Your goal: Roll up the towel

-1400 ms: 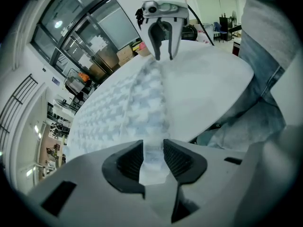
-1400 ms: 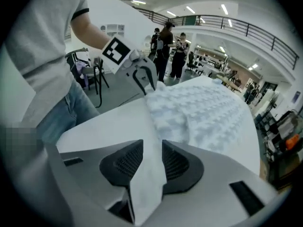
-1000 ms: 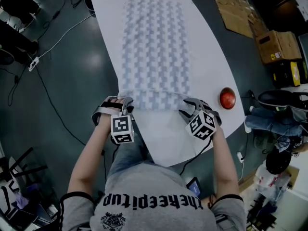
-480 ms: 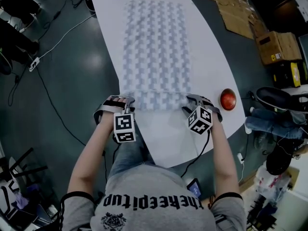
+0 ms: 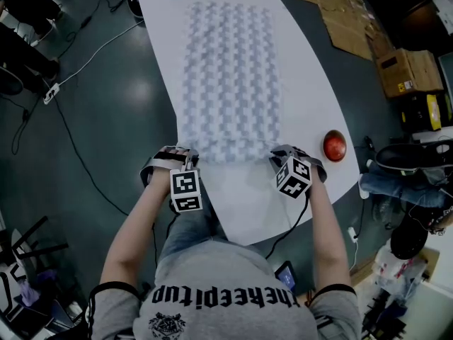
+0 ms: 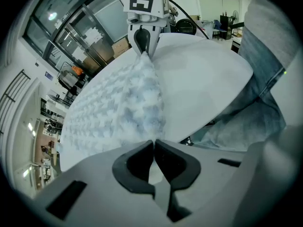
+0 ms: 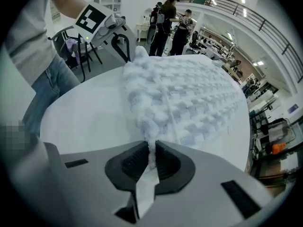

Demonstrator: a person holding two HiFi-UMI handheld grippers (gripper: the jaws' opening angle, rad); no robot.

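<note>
While both tools point steeply down at the near end of the white table (image 5: 244,204), I have the left gripper (image 6: 153,143) with its jaws all but meeting on the towel's (image 5: 228,69) near left corner, only a thin pinch of cloth between the pads. The right gripper (image 7: 152,148) has its jaws closing on the near right corner, and a strip of the nubbly fabric stands clamped between its ribbed pads. The grey-and-white checked towel lies flat on the table with its long axis running straight away from my two tools, toward the table's far end. Its near short end is gathered up into a low rolled ridge (image 5: 230,147). That ridge runs crosswise from one set of jaw tips to the other, at right angles to the towel's length. Everything beyond the ridge is spread out flat ahead of the jaws. A red round object (image 5: 334,144) sits on the table just outboard of the right gripper, apart from the towel.
</note>
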